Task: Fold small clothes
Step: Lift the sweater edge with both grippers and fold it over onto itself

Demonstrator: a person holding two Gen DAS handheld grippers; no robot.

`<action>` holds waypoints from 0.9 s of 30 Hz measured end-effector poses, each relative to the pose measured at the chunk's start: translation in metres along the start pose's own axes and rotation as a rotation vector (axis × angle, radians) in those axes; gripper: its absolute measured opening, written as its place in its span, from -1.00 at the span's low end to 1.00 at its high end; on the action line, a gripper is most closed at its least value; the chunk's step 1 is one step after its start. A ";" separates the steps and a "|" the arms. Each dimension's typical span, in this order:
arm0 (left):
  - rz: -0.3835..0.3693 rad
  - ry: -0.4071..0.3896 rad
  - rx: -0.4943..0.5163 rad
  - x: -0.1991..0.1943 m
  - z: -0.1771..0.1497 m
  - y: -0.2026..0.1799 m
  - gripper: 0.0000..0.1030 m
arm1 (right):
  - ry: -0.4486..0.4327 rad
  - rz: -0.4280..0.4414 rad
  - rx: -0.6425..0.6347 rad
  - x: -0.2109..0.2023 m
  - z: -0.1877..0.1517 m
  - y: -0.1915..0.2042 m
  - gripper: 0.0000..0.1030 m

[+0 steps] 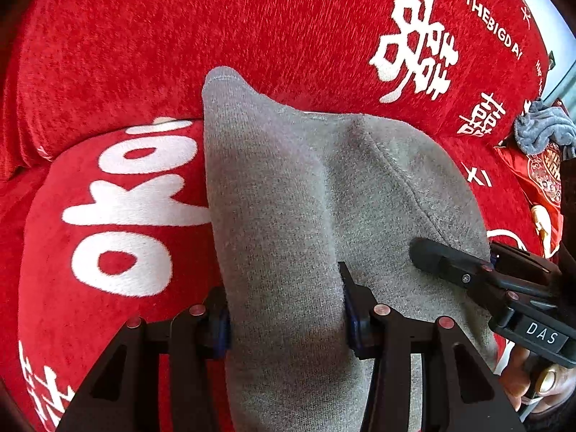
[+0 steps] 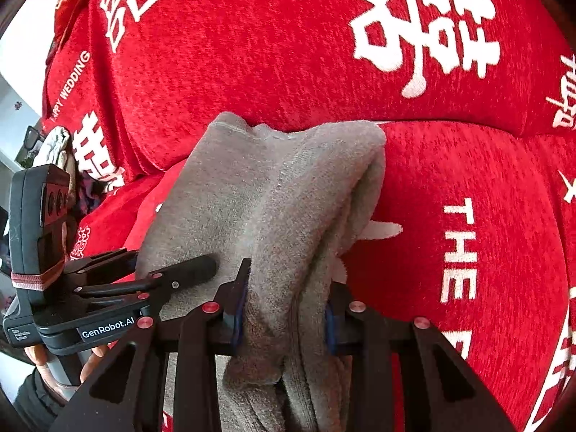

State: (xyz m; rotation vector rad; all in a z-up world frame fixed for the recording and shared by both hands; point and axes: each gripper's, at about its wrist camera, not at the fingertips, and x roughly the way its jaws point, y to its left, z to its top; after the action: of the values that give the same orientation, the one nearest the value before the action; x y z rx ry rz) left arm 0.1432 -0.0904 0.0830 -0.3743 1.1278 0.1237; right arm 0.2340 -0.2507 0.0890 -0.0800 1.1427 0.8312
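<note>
A small grey fleece garment (image 1: pixel 309 194) lies over a red sofa seat, folded lengthwise with a far corner sticking up. My left gripper (image 1: pixel 284 309) is shut on its near left part; the cloth fills the gap between the fingers. My right gripper (image 2: pixel 284 309) is shut on the bunched right edge of the same garment (image 2: pixel 288 194). The right gripper's fingers (image 1: pixel 442 255) show at the right of the left wrist view, on the cloth. The left gripper's fingers (image 2: pixel 187 270) show at the left of the right wrist view.
The red sofa cover (image 1: pixel 180 43) with white lettering fills both views, with the backrest just behind the garment. Another grey garment (image 1: pixel 543 129) lies crumpled far right on a red cushion (image 1: pixel 540 176). A pale bundle of cloth (image 2: pixel 54 144) sits at the far left.
</note>
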 end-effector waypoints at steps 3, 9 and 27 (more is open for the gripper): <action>0.006 -0.017 0.002 -0.009 -0.006 0.001 -0.04 | -0.010 -0.004 -0.016 -0.006 -0.003 0.008 -0.32; 0.022 -0.049 0.015 -0.025 -0.020 -0.001 -0.04 | -0.027 -0.013 -0.046 -0.017 -0.012 0.023 -0.32; 0.075 -0.128 0.051 -0.066 -0.067 -0.010 -0.04 | -0.075 -0.026 -0.104 -0.049 -0.054 0.055 -0.32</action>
State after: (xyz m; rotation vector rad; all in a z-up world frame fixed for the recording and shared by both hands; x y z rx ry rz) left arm 0.0604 -0.1170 0.1195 -0.2752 1.0168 0.1823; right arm 0.1507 -0.2629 0.1240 -0.1478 1.0260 0.8635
